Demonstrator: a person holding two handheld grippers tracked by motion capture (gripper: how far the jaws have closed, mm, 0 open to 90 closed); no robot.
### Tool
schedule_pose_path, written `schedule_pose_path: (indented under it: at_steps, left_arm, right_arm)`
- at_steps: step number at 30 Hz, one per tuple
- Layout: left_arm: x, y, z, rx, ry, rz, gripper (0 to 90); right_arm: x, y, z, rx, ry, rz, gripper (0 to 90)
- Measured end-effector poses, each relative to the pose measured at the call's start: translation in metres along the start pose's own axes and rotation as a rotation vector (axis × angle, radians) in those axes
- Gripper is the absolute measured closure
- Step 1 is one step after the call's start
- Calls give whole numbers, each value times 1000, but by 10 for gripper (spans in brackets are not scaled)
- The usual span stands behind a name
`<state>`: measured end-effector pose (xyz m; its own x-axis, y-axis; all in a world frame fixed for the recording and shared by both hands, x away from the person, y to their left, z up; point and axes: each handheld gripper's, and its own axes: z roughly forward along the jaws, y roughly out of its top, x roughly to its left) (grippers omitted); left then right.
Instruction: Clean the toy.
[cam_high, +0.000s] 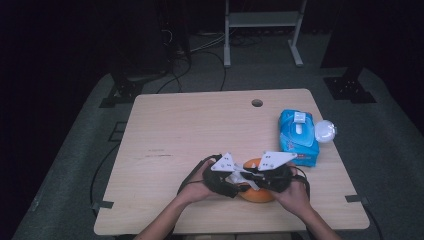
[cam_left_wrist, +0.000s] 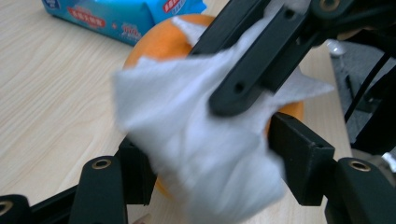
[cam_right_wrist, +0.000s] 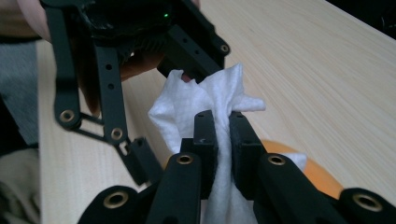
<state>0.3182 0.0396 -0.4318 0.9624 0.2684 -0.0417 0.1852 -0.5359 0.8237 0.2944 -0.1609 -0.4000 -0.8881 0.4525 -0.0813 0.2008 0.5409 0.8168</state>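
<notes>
A round orange thing sits near the table's front edge, between both hands. My left gripper has a jaw on either side of it, pads against its skin, so it is shut on it. A white wipe lies draped over the orange thing. My right gripper is shut on a bunched fold of the wipe and reaches in from the right, over the left gripper. The orange surface shows just below the wipe.
A blue pack of wet wipes lies to the right of the hands, with a round white lid beside it. The wooden table has a cable hole near its far edge.
</notes>
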Motion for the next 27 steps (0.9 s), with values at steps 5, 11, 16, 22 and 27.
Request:
schedule_pose_path:
  at_steps: [5,11,16,22,27]
  left_arm:
    - [6,-6,0,-17,-10,-40,378]
    - [11,-11,0,-10,-15,-49,372]
    - [14,-10,-1,-28,-50,-78,267]
    - [10,-6,1,-22,-32,-78,316]
    - [0,1,2,16,18,-3,370]
  right_arm:
    - [-23,-11,-14,-37,-34,77,824]
    - [-43,-33,-31,-32,-68,169,824]
    - [-42,-47,-37,-40,-56,208,824]
    - [-38,-45,-31,-21,-53,195,824]
    - [-31,-29,-29,-35,-36,153,825]
